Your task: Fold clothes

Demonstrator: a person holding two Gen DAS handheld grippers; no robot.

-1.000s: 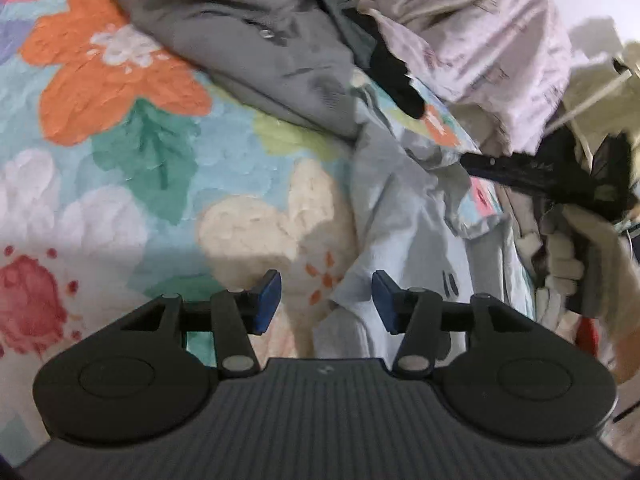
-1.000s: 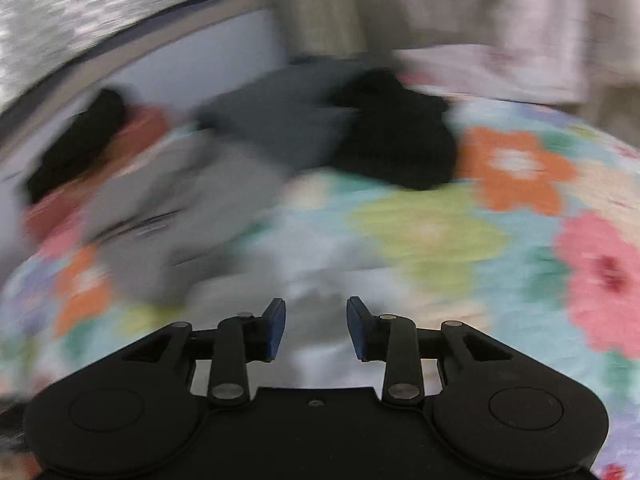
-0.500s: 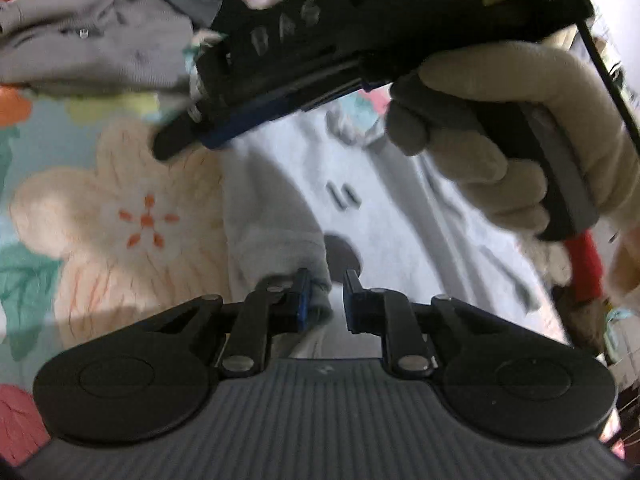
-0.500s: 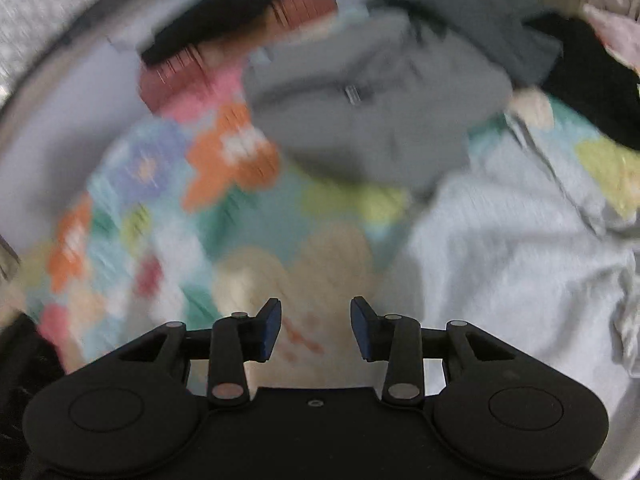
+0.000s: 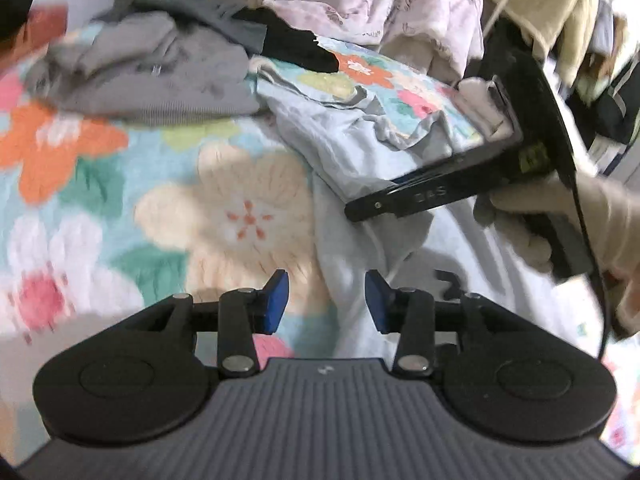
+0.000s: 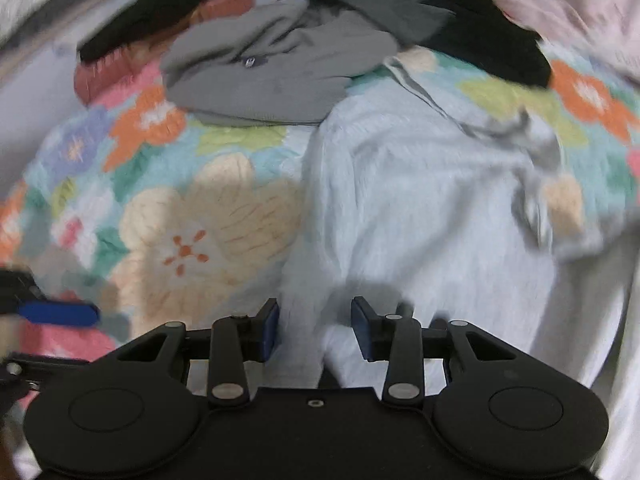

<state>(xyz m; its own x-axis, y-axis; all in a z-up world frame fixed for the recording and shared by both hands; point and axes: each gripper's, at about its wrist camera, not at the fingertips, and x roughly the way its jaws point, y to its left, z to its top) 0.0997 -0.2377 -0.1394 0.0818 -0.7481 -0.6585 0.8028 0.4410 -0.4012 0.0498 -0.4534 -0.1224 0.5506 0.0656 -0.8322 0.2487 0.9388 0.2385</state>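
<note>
**Both grippers down at the pale blue garment's near edge**

The soft pale blue garment point(image 6: 420, 208) lies crumpled on the flowered quilt point(image 5: 120, 200), spread out ahead of me with its near hem right at my fingertips. It looks fleecy and thick, rumpled into ridges at its far end, with a grey-trimmed edge turned over there.

What's new: half a second ago my left gripper point(image 5: 324, 304) had its blue pads nearly closed on a fold of this cloth; now they stand wide apart, nothing between them but a loose ridge of fabric lying below. So that pinch is let go, and I reckon I'm resetting my grip on the hem rather than folding yet. My right gripper point(image 6: 314, 328) has swung round from the quilt side and sits over the same near edge, fingers apart, a hump of blue cloth rising in the gap but not clamped.

From the left camera I see my gloved right hand point(image 5: 552, 216) holding that tool just beyond the garment's near fold.

Past the garment's far end lies a heap: a grey knitted sweater point(image 6: 272, 76), a darker grey piece and a black one point(image 6: 492, 48) beside it. Beyond those, a pale pink printed sheet point(image 5: 380, 0) bunches up. The quilt itself is plush, with big orange, cream and pink blooms.
</note>
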